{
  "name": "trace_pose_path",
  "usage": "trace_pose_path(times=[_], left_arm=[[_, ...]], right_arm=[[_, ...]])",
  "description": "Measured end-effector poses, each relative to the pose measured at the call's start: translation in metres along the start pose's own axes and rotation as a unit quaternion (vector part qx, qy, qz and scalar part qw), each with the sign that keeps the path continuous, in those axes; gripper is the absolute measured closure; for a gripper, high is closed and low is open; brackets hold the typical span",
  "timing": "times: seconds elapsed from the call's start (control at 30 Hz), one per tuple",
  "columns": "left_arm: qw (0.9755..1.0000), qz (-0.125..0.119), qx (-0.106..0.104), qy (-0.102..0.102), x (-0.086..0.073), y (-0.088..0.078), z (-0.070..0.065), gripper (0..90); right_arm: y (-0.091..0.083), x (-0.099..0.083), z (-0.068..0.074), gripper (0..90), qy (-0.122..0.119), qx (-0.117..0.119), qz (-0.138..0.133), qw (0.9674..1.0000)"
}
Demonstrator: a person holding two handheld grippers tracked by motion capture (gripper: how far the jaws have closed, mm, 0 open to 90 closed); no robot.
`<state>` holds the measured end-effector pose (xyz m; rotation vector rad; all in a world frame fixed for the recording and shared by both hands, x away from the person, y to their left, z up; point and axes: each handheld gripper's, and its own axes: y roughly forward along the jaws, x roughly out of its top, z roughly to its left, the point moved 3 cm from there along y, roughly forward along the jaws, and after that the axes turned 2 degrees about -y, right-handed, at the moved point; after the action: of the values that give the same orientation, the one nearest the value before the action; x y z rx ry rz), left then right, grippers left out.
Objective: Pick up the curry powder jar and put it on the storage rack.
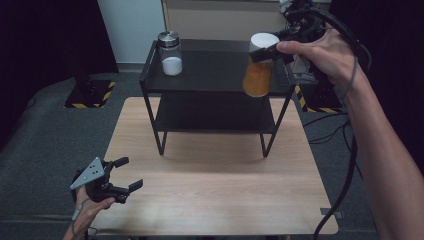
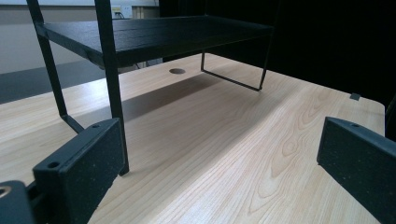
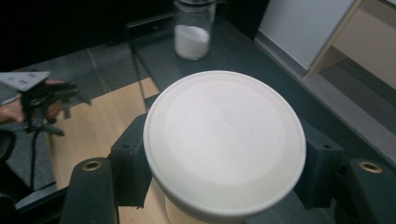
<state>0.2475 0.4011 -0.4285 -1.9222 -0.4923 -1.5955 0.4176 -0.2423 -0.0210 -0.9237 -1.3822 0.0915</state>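
My right gripper (image 1: 265, 50) is shut on an orange jar (image 1: 258, 76) with a white lid (image 3: 224, 142), held in the air above the right end of the black shelf rack's top shelf (image 1: 215, 70). Its jaws clamp the jar just under the lid. A glass jar with a metal lid and white powder (image 1: 170, 53) stands on the top shelf at the left, and appears again as the glass jar (image 3: 192, 31) in the right gripper view. My left gripper (image 1: 127, 175) rests open near the table's front left corner, its jaws wide apart with nothing between them (image 2: 210, 163).
The black two-level rack stands on the far half of the wooden table (image 1: 215, 200); its lower shelf (image 2: 154, 37) is bare. A round hole (image 2: 177, 71) is in the tabletop under the rack. Cables (image 1: 345, 180) trail off the right side.
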Motion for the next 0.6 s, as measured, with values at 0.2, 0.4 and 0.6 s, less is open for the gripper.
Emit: trace_pose_path(times=[0.2,0.4,0.6], left_arm=[[1.0,0.001,0.001,0.0,0.0,0.0,0.001,0.0],[1.0,-0.001,-0.001,-0.006,-0.001,0.002,0.004,0.0],[0.9999,0.002,0.001,-0.012,-0.003,0.003,0.009,0.0]], right_arm=[[0.011,0.01,-0.011,34.1,0.029,-0.045,0.014,0.9985],[0.025,0.012,-0.028,34.2,0.059,-0.089,0.017,0.9941],[0.035,0.007,-0.046,34.1,0.087,-0.108,0.009,0.9902]])
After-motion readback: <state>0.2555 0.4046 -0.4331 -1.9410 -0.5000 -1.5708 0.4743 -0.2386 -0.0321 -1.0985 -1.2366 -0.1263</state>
